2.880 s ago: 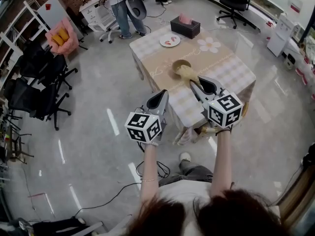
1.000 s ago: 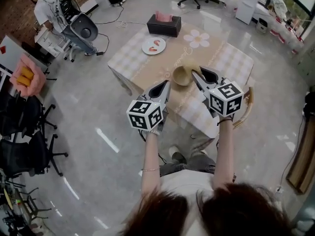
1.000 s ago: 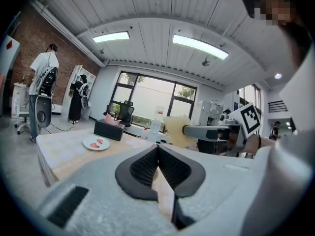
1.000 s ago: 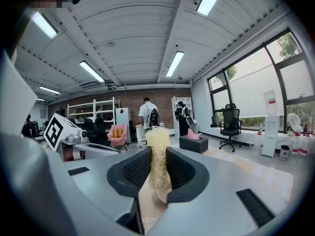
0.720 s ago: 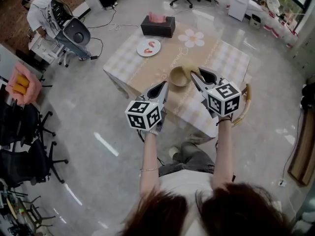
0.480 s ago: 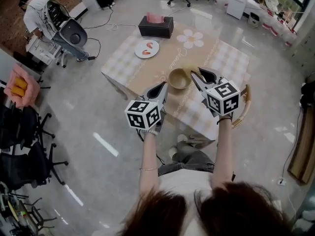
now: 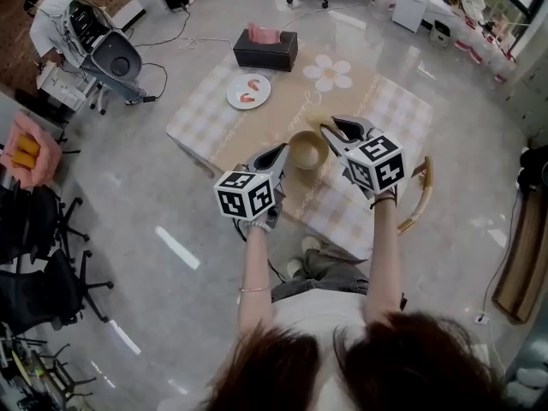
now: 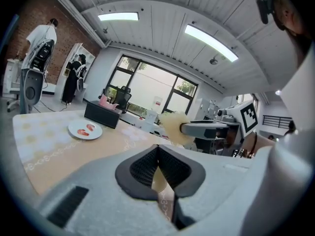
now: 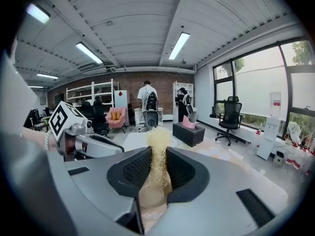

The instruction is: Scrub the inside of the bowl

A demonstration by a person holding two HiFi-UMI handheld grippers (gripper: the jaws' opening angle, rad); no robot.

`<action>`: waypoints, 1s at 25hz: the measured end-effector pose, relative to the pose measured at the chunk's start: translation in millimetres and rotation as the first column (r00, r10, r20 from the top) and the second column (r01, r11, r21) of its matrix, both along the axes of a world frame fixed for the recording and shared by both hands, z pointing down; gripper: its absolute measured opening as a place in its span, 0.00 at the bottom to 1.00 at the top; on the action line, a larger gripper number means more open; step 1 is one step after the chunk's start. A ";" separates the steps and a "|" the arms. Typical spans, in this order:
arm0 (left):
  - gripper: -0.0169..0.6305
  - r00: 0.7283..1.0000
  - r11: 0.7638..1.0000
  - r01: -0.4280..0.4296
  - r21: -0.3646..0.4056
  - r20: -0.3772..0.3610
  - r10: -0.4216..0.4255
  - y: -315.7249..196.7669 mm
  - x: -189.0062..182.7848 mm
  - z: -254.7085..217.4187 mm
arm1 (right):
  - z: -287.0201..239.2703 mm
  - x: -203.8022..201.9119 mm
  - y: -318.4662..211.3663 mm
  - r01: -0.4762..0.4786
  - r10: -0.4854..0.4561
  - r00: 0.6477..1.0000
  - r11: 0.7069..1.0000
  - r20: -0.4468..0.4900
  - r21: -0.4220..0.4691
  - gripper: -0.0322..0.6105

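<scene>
Beside the bowl (image 7: 308, 151) — left tongs (image 7: 281, 150) closed on nothing, right tongs (image 7: 332, 127) clamping a fibrous scrubber (image 9: 158, 149).

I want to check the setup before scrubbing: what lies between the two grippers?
The bowl, standing on the table between the shut left gripper and the right gripper, whose jaws hold the scrubber. The head view shows it.

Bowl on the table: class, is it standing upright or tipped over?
Upright. In the head view the bowl rests on the table with its round opening facing up.
</scene>
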State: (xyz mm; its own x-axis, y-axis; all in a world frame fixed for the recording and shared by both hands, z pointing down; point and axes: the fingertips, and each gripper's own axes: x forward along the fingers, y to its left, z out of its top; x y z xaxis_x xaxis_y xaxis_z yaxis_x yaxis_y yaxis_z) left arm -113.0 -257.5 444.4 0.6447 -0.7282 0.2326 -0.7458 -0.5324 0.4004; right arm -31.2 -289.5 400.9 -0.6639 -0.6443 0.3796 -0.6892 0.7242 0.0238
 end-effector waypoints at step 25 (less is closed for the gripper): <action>0.05 0.993 0.972 -0.039 -0.230 -0.121 0.011 -19.7 -1.6 61.1 | 50.0 -10.1 -28.6 0.148 -0.163 0.977 0.983 -0.140 -0.109 0.17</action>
State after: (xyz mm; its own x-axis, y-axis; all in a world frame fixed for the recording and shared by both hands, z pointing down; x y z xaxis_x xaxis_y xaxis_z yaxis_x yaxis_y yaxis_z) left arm -114.6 -277.1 505.5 0.6952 -0.6465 0.3143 -0.6734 -0.4326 0.5995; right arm -41.3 -318.1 450.9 -0.6851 -0.4927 0.5366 -0.5623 0.8260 0.0405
